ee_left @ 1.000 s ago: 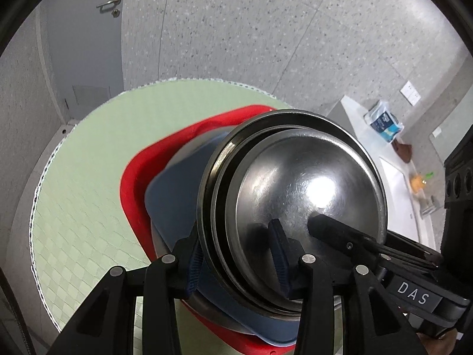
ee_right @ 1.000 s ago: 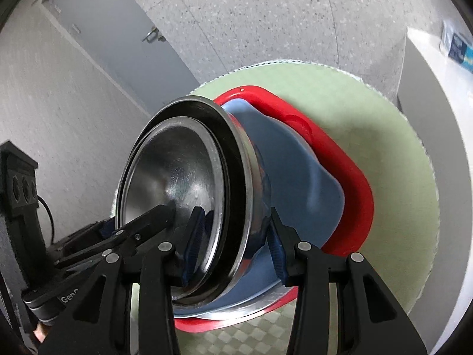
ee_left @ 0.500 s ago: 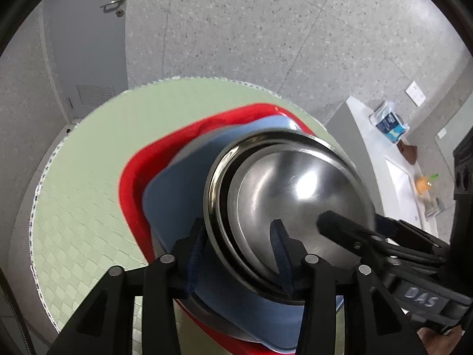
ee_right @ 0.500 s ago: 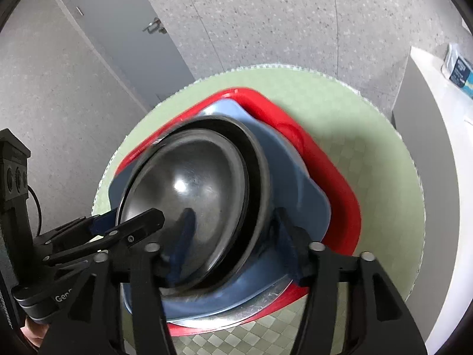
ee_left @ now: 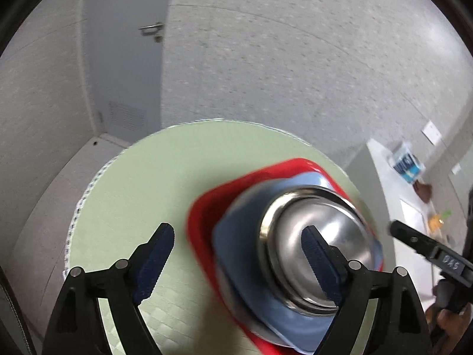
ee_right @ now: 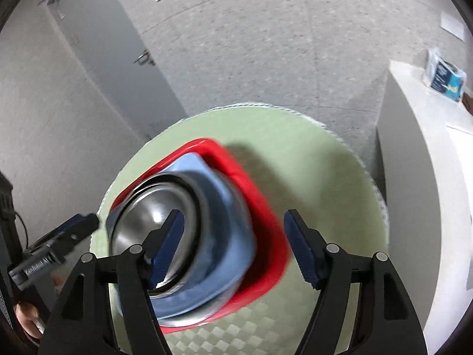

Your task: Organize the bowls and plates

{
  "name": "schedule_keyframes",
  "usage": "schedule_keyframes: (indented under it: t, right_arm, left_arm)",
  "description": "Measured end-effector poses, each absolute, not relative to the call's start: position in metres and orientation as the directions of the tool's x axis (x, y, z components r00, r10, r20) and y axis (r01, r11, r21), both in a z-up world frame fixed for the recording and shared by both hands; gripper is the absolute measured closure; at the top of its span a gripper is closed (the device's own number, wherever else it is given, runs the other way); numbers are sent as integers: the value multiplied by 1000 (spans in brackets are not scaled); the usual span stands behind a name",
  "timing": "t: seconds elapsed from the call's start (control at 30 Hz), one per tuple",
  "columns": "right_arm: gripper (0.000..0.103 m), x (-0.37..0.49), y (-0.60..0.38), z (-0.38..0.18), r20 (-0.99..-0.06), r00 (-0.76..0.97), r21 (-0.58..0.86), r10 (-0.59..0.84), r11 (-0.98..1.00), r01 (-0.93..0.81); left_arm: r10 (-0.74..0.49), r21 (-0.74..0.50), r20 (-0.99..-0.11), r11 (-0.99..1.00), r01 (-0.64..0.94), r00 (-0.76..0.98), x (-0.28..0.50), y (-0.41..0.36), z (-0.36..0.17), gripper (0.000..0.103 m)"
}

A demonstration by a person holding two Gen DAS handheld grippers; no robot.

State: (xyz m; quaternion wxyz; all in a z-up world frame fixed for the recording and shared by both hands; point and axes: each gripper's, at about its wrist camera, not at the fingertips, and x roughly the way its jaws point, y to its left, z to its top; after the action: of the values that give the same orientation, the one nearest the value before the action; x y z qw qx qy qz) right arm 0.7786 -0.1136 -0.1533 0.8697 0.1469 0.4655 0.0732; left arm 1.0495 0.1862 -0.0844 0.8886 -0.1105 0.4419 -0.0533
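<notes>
A stack sits on the round green table [ee_left: 142, 183]: a red plate [ee_left: 204, 207] at the bottom, a blue plate [ee_left: 236, 236] on it, and nested steel bowls [ee_left: 325, 236] on top. The same stack shows in the right wrist view, with red plate [ee_right: 254, 195], blue plate [ee_right: 224, 224] and steel bowls [ee_right: 147, 213]. My left gripper [ee_left: 236, 254] is open and empty above the stack's left side. My right gripper [ee_right: 233, 245] is open and empty above its right side. Each gripper shows at the edge of the other's view.
A white counter [ee_right: 428, 177] stands right of the table with a blue-and-white packet [ee_right: 443, 74] on it. A grey door [ee_left: 124, 59] with a handle is in the wall behind. Speckled grey floor surrounds the table.
Both grippers have let go of the steel bowls, opened wide and pulled up and back. The bowls now rest on the blue plate.
</notes>
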Motion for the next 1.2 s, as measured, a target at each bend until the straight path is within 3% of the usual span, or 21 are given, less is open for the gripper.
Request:
schedule_keyframes:
  t: [0.23, 0.6, 0.87, 1.2]
  right_arm:
    - [31, 779, -141, -164, -792, 548, 355, 270, 933, 52]
    - [31, 741, -136, -156, -767, 566, 365, 301, 931, -1]
    - [27, 666, -104, -118, -718, 634, 339, 288, 940, -43]
    - [18, 518, -42, -73, -649, 729, 283, 217, 959, -33]
  left_arm:
    - [-136, -225, -800, 971, -82, 585, 1036, 197, -98, 19]
    - [-53, -141, -730, 987, -75, 681, 961, 162, -66, 13]
    - [-70, -102, -644, 995, 5, 762, 875, 143, -37, 6]
    - [-120, -43, -558, 992, 116, 821, 707, 161, -17, 1]
